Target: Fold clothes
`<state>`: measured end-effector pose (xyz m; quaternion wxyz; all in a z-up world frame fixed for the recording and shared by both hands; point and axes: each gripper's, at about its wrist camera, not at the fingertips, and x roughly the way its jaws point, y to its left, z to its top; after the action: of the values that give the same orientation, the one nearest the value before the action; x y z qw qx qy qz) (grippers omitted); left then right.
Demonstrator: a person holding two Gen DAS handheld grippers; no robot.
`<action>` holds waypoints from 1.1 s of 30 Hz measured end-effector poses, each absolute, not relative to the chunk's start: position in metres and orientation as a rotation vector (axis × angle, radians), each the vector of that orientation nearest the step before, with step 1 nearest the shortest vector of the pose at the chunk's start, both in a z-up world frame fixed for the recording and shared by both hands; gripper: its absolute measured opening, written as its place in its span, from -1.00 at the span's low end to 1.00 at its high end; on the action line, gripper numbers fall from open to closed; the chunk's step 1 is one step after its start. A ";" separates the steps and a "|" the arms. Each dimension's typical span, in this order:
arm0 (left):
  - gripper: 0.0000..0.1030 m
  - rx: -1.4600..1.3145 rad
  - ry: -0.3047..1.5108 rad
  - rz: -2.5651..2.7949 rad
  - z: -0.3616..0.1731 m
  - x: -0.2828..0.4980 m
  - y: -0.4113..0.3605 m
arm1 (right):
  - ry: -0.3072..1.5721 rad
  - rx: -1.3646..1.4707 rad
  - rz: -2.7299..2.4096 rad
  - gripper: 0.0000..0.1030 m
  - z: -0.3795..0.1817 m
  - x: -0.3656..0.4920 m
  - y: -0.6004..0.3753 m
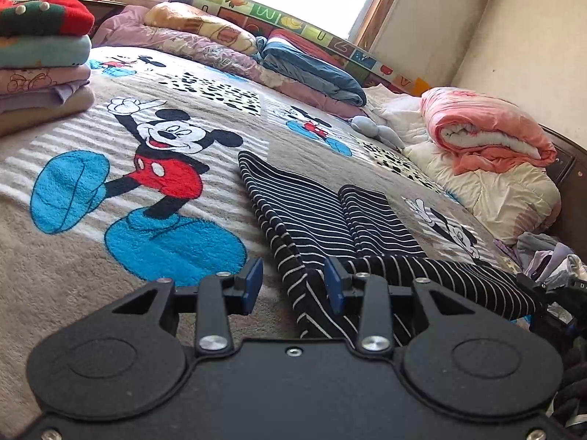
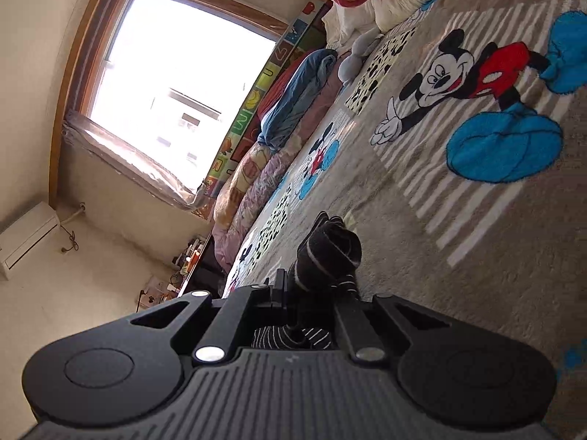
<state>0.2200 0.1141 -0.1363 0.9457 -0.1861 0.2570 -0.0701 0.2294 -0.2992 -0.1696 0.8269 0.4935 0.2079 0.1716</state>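
a: where's the striped garment [image 1: 315, 216]?
b: flat on the bed blanket [image 1: 91, 256] — left hand-held gripper [image 1: 293, 286] part open over its edge, nothing pinched. right hand-held gripper [image 2: 312, 289] clamped on a bunched bit.

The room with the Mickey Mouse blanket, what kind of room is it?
Most likely a bedroom: a wide bed under the Mickey Mouse blanket, rolled quilts along the far edge, and a stack of folded clothes in the corner.

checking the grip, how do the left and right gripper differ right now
The left gripper is open, its blue pads apart over the striped garment without pinching it. The right gripper is shut on a bunch of that fabric. Both are black and over the blanket.
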 end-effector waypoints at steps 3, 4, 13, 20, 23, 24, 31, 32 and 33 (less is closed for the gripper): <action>-0.32 -0.417 0.529 -0.109 -0.136 0.236 0.124 | 0.425 1.087 0.386 -0.87 -0.185 0.228 -0.307; -0.32 -0.437 0.531 -0.096 -0.137 0.241 0.129 | 0.416 1.102 0.397 -0.87 -0.189 0.227 -0.309; -0.32 -0.530 0.524 -0.068 -0.136 0.302 0.125 | 0.412 1.453 0.495 -0.87 -0.199 0.202 -0.321; -0.32 -0.416 0.577 -0.104 -0.152 0.338 0.112 | 0.417 1.519 0.563 -0.87 -0.196 0.184 -0.324; -0.32 -0.388 0.576 -0.156 -0.150 0.349 0.110 | 0.438 1.565 0.526 -0.87 -0.212 0.185 -0.331; -0.32 -0.369 0.581 -0.176 -0.150 0.355 0.107 | 0.435 1.570 0.512 -0.87 -0.215 0.184 -0.335; -0.32 -0.191 0.639 -0.392 -0.153 0.386 0.078 | 0.448 1.578 0.406 -0.87 -0.240 0.182 -0.351; -0.32 -0.167 0.632 -0.426 -0.153 0.385 0.075 | 0.453 1.573 0.394 -0.87 -0.242 0.181 -0.352; -0.32 -0.143 0.624 -0.459 -0.152 0.385 0.072 | 0.464 1.561 0.379 -0.87 -0.244 0.182 -0.352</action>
<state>0.3847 0.0721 -0.1521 0.9234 -0.0695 0.3042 -0.2235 0.1816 -0.3521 -0.2443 0.6705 0.6927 0.2058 0.1682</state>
